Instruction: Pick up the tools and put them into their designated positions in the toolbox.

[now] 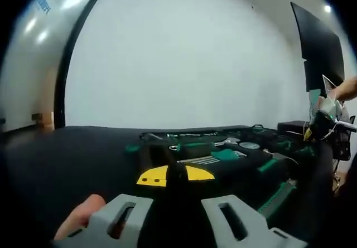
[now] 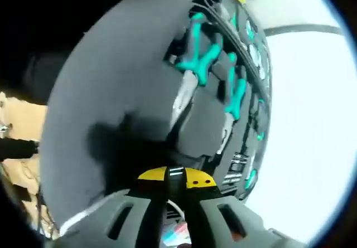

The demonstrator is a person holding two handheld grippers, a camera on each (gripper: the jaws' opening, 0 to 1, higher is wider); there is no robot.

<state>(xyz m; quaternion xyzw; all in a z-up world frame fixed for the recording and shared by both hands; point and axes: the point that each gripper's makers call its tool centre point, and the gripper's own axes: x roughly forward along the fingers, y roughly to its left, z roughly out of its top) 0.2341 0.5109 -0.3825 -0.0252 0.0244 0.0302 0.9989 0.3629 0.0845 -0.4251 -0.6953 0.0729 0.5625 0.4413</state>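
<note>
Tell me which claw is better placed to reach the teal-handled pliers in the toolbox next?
Probably the right. The right claw hangs close above the teal-handled pliers on the toolbox foam. The left claw looks at the toolbox from across the black table, farther away.

The left claw point(image 1: 177, 214) hung low over the dark tabletop point(image 1: 67, 159), its two grey jaws standing apart with nothing between them. A fingertip point(image 1: 83, 214) showed beside the left jaw. Just ahead lay a yellow tool point(image 1: 167, 175) with a black strip across it. Beyond it the toolbox point(image 1: 223, 147) lay open, green-handled tools point(image 1: 226, 154) and silver pieces in its black tray. At the right edge a hand point(image 1: 348, 89) held the other claw point(image 1: 326, 117) above the tabletop.
</note>
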